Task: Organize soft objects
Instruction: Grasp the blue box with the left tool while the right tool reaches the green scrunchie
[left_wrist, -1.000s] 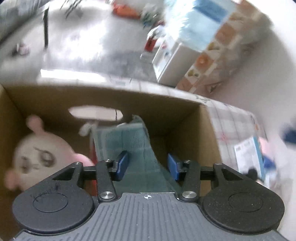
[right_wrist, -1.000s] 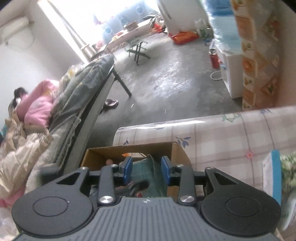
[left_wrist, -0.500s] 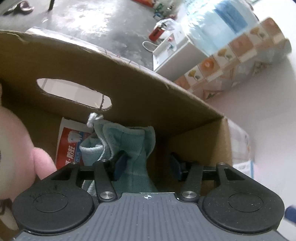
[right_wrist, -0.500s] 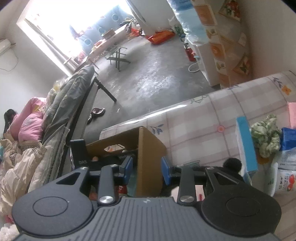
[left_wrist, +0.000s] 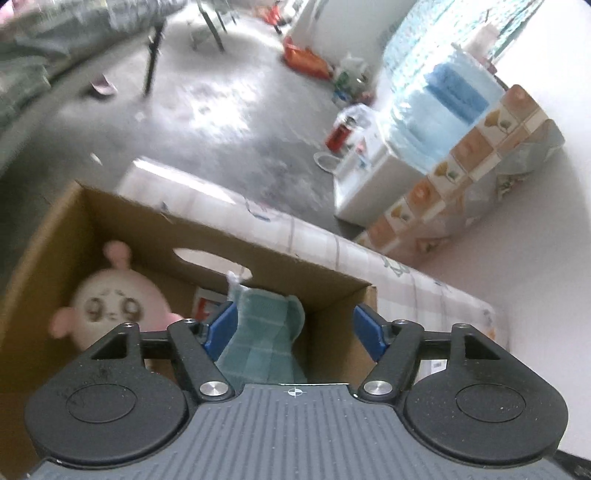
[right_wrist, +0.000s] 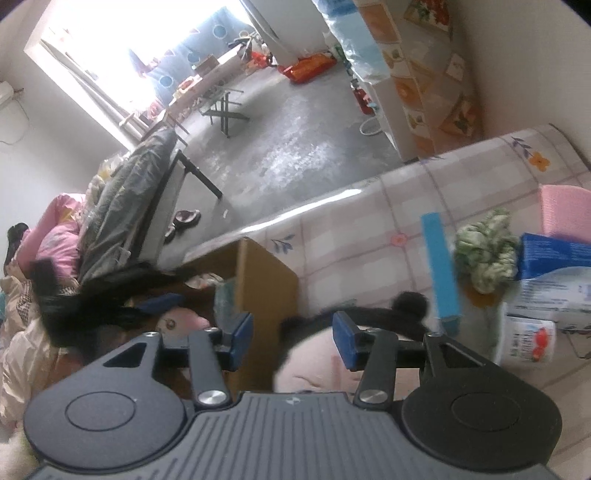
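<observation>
left gripper (left_wrist: 295, 330) opening, released, over towel (left_wrist: 264, 332) in box (left_wrist: 122, 225) | right gripper (right_wrist: 293, 334) opening, empty, above pink plush (right_wrist: 314, 363) beside box

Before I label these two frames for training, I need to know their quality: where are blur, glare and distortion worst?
Left wrist view: motion blur smears the floor and the plush toy in the cardboard box; the teal cloth is fairly sharp. Right wrist view: the window is blown out white, the left hand-held gripper is a dark smear, and fisheye bends the checked tablecloth.
</observation>
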